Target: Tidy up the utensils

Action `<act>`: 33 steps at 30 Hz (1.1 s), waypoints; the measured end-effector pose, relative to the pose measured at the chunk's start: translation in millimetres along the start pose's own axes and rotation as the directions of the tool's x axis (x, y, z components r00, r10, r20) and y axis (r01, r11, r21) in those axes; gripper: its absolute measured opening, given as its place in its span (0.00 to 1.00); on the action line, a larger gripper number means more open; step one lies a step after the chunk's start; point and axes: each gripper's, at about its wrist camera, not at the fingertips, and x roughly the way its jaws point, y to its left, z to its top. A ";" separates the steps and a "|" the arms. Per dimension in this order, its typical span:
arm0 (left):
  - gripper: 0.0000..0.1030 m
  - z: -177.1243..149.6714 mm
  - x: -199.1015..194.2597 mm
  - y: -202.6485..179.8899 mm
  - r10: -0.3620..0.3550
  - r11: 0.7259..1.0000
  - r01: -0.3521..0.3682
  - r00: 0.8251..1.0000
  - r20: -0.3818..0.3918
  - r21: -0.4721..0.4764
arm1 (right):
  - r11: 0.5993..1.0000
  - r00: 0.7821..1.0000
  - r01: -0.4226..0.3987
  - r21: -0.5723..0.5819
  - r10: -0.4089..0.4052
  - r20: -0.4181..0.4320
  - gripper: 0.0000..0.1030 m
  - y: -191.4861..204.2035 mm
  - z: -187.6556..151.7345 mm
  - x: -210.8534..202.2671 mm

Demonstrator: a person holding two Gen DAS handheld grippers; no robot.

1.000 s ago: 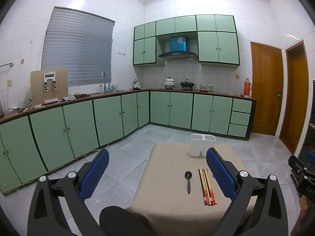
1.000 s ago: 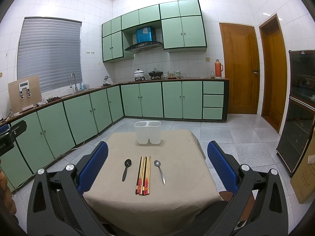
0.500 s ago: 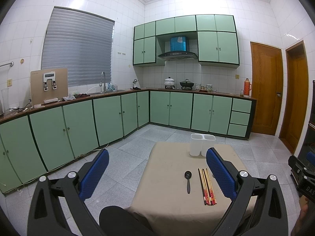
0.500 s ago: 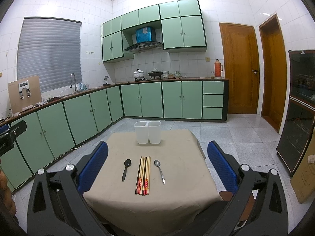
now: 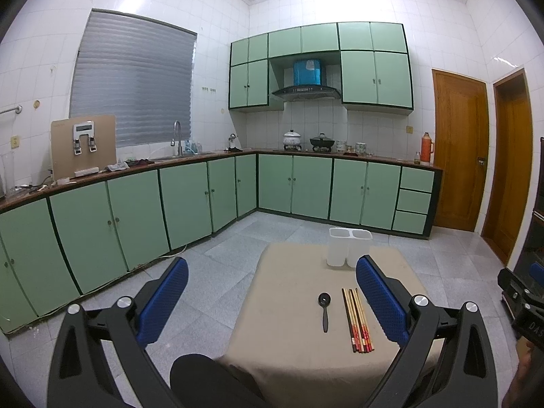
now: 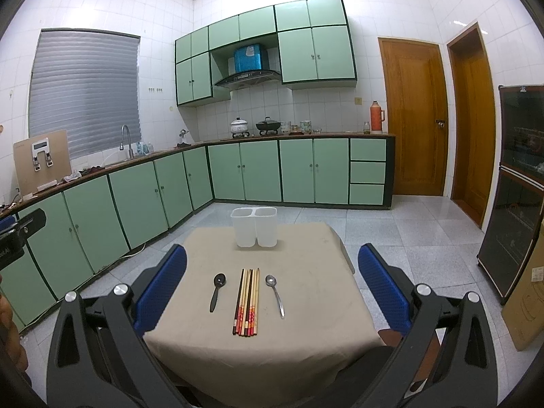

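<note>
A small table with a beige cloth holds a black spoon, a bundle of several chopsticks and a metal spoon, side by side. A white two-compartment holder stands empty at the table's far edge. My right gripper is open and empty, held above the near side of the table. My left gripper is open and empty, left of the table; the black spoon, chopsticks and holder show there, the metal spoon hidden behind the right finger.
Green base cabinets run along the left and back walls. Tiled floor surrounds the table. A dark cabinet and a cardboard box stand at the right. Two wooden doors are at the back right.
</note>
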 end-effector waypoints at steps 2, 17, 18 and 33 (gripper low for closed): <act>0.94 -2.0 7.6 -0.8 -0.012 1.000 0.012 1.000 -0.013 0.003 | 1.000 1.000 -0.009 -0.007 0.009 0.000 0.95 -1.7 -2.1 5.5; 0.93 -133.2 241.7 -54.2 -0.258 0.960 0.277 0.828 -0.498 -0.036 | 0.986 0.862 -0.161 0.038 0.159 -0.482 0.38 -29.9 -102.6 216.4; 0.92 -140.0 256.0 -59.1 -0.262 0.959 0.281 0.817 -0.513 -0.042 | 0.985 0.850 -0.171 0.036 0.165 -0.501 0.37 -28.9 -111.6 231.8; 0.50 -196.4 359.0 -98.9 -0.213 0.964 0.264 0.751 -0.624 -0.011 | 0.983 0.797 -0.182 -0.003 0.146 -0.586 0.30 -29.2 -164.4 330.6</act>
